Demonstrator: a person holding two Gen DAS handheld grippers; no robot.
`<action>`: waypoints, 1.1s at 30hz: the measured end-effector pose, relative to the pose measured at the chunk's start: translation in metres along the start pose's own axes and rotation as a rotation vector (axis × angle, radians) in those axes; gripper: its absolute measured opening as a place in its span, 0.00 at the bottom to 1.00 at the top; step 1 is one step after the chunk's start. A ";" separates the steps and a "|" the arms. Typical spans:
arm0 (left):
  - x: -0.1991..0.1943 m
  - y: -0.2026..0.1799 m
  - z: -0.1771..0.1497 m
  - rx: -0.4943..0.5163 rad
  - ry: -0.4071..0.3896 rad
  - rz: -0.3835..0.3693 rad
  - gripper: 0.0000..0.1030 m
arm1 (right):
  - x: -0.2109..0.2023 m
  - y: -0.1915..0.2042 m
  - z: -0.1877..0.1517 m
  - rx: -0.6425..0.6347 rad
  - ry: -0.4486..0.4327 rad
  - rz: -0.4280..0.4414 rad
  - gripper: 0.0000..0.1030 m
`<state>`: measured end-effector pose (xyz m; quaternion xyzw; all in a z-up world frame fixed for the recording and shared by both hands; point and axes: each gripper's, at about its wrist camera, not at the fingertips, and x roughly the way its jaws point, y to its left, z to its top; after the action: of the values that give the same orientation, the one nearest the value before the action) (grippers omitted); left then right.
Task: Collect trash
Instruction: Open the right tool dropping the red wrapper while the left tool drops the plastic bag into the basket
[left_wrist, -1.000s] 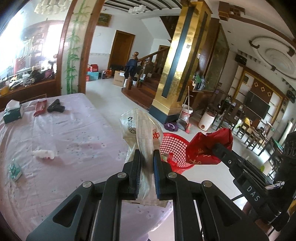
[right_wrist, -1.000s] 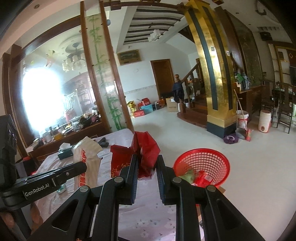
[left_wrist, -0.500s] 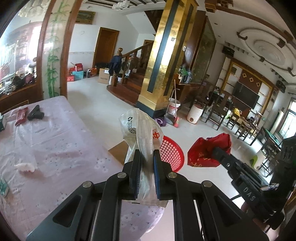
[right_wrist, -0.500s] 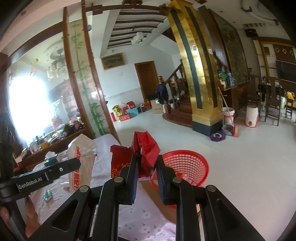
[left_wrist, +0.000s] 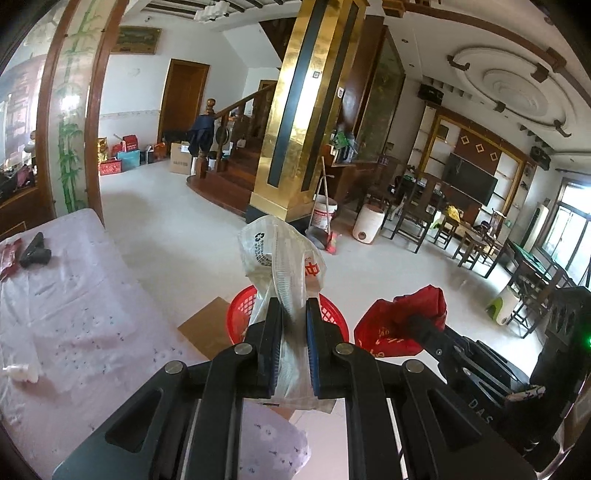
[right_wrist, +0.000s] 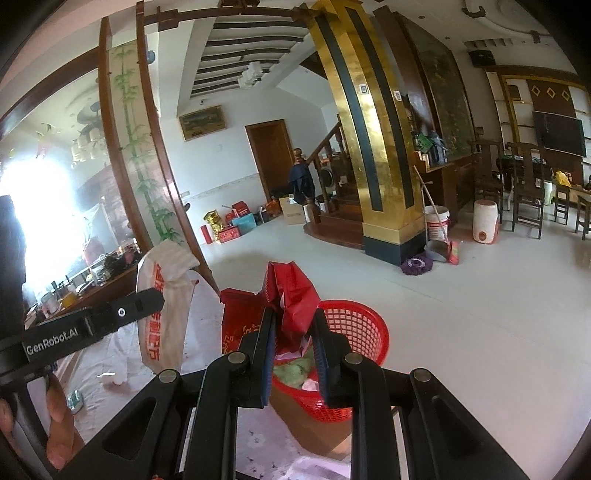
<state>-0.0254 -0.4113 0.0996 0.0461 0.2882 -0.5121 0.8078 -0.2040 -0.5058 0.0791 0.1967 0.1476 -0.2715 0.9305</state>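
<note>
My left gripper (left_wrist: 291, 306) is shut on a clear plastic bag (left_wrist: 280, 254) with red print, held up over the table's edge. That same clear plastic bag (right_wrist: 162, 306) hangs at the left in the right wrist view. My right gripper (right_wrist: 293, 317) is shut on a red plastic bag (right_wrist: 291, 291); the red plastic bag (left_wrist: 399, 325) also appears at the right in the left wrist view. A red mesh basket (right_wrist: 358, 332) stands on the floor just beyond both grippers, with some trash inside. The red mesh basket (left_wrist: 240, 314) sits partly behind my left fingers.
A table with a lilac flowered cloth (left_wrist: 74, 314) lies at the left, carrying a white scrap (left_wrist: 20, 371), a black object (left_wrist: 35, 251) and a red packet (left_wrist: 7, 254). A cardboard sheet (left_wrist: 207, 328) lies under the basket. A gold pillar (left_wrist: 303, 122) stands beyond, chairs at the right.
Both grippers have swung away from the table toward the basket, each keeping its bag. The basket now sits nearer and more centred, and less of the table shows.
</note>
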 end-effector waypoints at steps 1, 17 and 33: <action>0.003 0.000 0.001 0.001 0.001 -0.002 0.11 | 0.003 -0.002 0.002 0.000 0.002 -0.005 0.19; 0.045 -0.004 0.013 -0.006 0.035 -0.030 0.12 | 0.025 -0.024 0.008 0.032 0.005 -0.053 0.19; 0.105 0.000 0.017 -0.004 0.106 -0.022 0.12 | 0.077 -0.027 0.006 0.045 0.075 -0.085 0.20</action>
<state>0.0141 -0.5019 0.0603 0.0685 0.3323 -0.5173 0.7857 -0.1564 -0.5641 0.0472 0.2213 0.1846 -0.3065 0.9072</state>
